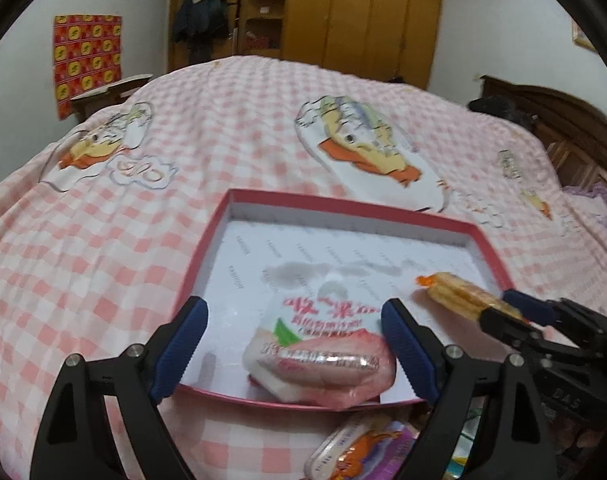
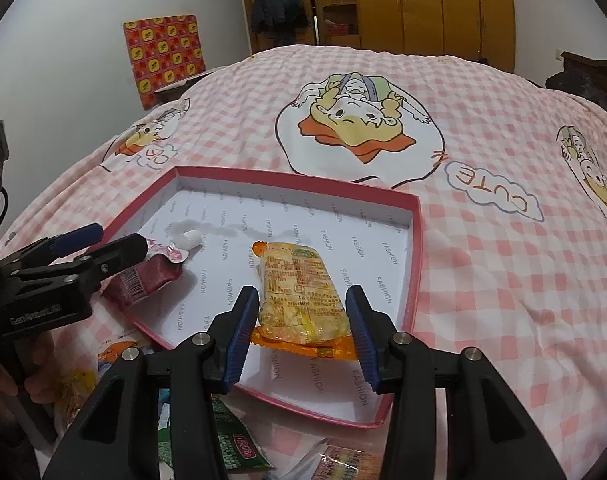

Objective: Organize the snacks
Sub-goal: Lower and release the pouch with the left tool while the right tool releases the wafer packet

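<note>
Midway through filling: two snacks at the box point(image 2: 418, 248), more waiting outside it. Right gripper point(image 2: 302, 292) closed across the width of an orange-and-yellow packet point(image 2: 295, 268), jaws fairly wide yet pressed to both long edges, holding it low over the white lining toward 5 o'clock of the box. Left gripper point(image 1: 291, 306) with jaws spread wide and gripping nothing, straddling a pink-and-white pouch point(image 1: 319, 360) with a white cap. Pouch lying across the box's near rim at about 7 o'clock in the right wrist view, half in, half out; apparently just set down or about to be taken, hard to say which. Box itself flat on the bed point(image 2: 483, 280), on the pink checked cover. Next, probably: lower the packet flat onto the lining and open up, keeping clear of the pouch at 9 o'clock; then nudge or lift the pouch fully inside the rim. Counted: one box, one pouch, one packet, two grippers. Loose on the bed at 6 to 8 o'clock of the box, a green packet point(image 2: 239, 448) and at least three other wrappers, partly hidden behind the grippers, so no firm total.
</note>
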Demonstrator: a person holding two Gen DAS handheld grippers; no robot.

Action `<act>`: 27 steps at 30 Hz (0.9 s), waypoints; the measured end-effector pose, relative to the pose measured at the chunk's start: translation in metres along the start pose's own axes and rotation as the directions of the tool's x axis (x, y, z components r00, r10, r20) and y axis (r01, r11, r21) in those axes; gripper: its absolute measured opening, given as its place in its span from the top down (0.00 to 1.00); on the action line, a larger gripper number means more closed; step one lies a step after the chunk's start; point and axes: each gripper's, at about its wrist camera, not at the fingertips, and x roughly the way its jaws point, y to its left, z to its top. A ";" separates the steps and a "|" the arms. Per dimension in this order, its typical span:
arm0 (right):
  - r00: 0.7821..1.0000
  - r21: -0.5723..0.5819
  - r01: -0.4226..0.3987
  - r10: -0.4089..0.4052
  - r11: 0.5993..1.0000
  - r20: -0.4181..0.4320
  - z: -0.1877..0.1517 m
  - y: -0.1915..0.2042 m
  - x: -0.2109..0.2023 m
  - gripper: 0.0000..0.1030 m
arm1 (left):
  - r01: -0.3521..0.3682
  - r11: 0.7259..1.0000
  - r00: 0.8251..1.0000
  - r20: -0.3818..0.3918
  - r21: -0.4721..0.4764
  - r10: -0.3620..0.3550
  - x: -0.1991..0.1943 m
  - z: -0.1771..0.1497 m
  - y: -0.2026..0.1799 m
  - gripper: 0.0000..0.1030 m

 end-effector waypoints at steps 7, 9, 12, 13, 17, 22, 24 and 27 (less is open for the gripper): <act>1.000 -0.004 0.017 -0.017 1.000 -0.009 0.000 0.001 0.003 0.54 | -0.079 0.995 0.997 0.019 -0.061 0.080 -0.004 0.002 0.015 0.11; 1.000 -0.003 0.018 -0.018 1.000 -0.010 0.000 0.001 0.003 0.54 | -0.080 0.995 0.996 0.037 -0.062 0.083 -0.008 0.002 0.015 0.11; 1.000 -0.001 0.021 -0.021 1.000 -0.015 0.000 0.000 0.004 0.54 | -0.082 0.995 0.995 0.055 -0.059 0.086 -0.012 0.003 0.015 0.09; 1.000 -0.001 0.022 -0.022 1.000 -0.016 -0.001 0.000 0.004 0.53 | -0.079 0.995 0.995 0.058 -0.058 0.083 -0.012 0.003 0.014 0.09; 0.999 -0.005 0.050 -0.050 0.999 -0.012 0.001 0.000 0.004 0.48 | -0.068 0.997 0.995 0.072 -0.042 0.071 -0.015 0.004 0.011 0.05; 0.999 0.005 0.045 -0.045 0.999 0.008 0.002 -0.003 0.001 0.35 | -0.050 0.999 0.996 0.076 -0.007 0.050 -0.016 0.003 0.006 0.02; 0.999 0.019 0.028 -0.028 0.999 0.019 0.002 -0.006 -0.002 0.30 | -0.038 0.999 0.996 0.077 0.002 0.038 -0.016 0.003 0.004 0.01; 0.999 0.036 -0.015 0.013 0.999 0.047 0.003 -0.009 -0.007 0.21 | -0.022 1.000 0.996 0.084 0.017 0.020 -0.018 0.003 0.001 0.00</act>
